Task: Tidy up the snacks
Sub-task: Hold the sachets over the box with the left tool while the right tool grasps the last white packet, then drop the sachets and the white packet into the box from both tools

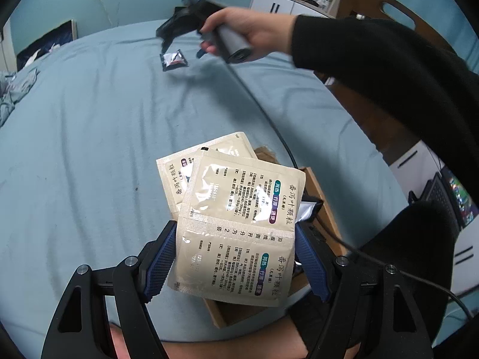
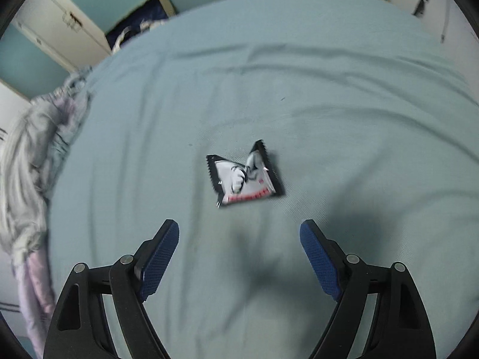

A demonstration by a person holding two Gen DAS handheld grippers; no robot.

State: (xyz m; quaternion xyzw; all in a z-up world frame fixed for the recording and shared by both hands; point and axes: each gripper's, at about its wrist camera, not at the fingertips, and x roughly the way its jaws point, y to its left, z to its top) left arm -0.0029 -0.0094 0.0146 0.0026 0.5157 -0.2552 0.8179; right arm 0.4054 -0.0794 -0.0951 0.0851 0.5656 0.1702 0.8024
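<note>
Closest to me, my left gripper point(image 1: 235, 261) is clamped on a beige double sachet point(image 1: 239, 233), its blue pads point(image 1: 158, 264) pressed against both side edges. That strip counts as two pouches joined by a seam across the middle, printed with dark text and coloured labels. Tucked right behind it is one more beige sachet point(image 1: 206, 161), overlapping the first, so that's two sachet pieces here, though I can't tell whether the rear one is caught in my grip or just leaning there. Under them sits one brown cardboard box point(image 1: 317, 197), open-topped, with something silvery point(image 1: 308, 209) showing inside it. One black cable point(image 1: 269, 119) trails across the blue bed sheet point(image 1: 104, 149) past the box.

Further out, my right hand point(image 1: 239, 30) in a black sleeve point(image 1: 389, 71) carries the right gripper point(image 2: 239, 239) over the bed. Its jaws stand wide apart with nothing between them, two blue pads point(image 2: 161, 257) bare above the sheet. Just ahead of those fingers lies one small black-and-white snack packet point(image 2: 244, 175) with a red band, crinkled, flat on the sheet, apart from both pads.

Beyond that, one bundle of pale bedding point(image 2: 36, 155) is bunched at the left edge of the bed, and white cabinets point(image 2: 57, 30) stand against the blue wall.
</note>
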